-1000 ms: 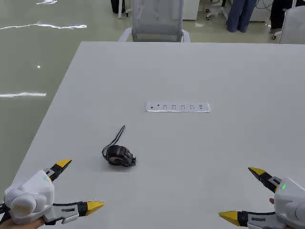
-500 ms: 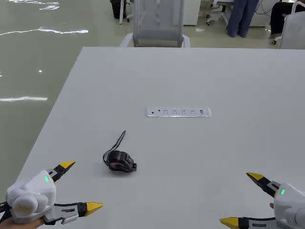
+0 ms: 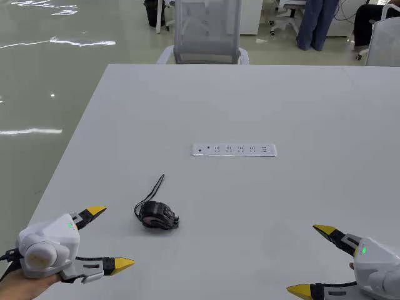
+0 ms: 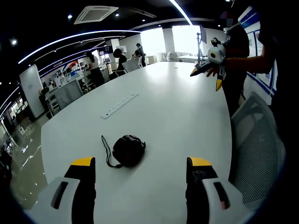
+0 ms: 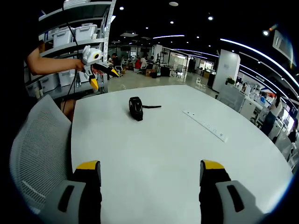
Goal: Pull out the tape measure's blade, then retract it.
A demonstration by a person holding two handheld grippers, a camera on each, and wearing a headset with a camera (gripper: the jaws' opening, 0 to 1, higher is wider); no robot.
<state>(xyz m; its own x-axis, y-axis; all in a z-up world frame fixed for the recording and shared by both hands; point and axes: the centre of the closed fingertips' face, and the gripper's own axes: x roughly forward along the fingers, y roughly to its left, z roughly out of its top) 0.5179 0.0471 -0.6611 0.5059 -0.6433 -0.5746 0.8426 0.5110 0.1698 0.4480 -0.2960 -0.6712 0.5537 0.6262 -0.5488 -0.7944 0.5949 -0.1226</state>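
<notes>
Change noted: my left gripper (image 3: 109, 237) has advanced over the white tabletop (image 3: 262, 100) since a second ago. Its upper yellow tip now sits about level with the small black round-cased tape measure (image 3: 157, 215), where it was short of it before. The whole head view has also slid downward, which I put down to the headset and not to the objects. The tape measure itself has not shifted against the white power strip (image 3: 233, 150).

Left side: my left jaws stand wide apart, holding nothing. In the left gripper view the case lies between them, ahead and untouched.

Centre: the tape measure rests on the tabletop near the front left, its thin black wrist cord (image 3: 153, 189) trailing away toward the far edge. No blade is drawn out. The power strip lies well beyond it.

Right side: my right gripper (image 3: 312, 260) has edged slightly inward. Its jaws are also spread and empty, well apart from the case.

Finding: the task has not yet begun and this is the approach. In my judgement the left jaws are placed to close on the case first. I cannot make out the blade's hook, so the right jaws' target is unconfirmed.
</notes>
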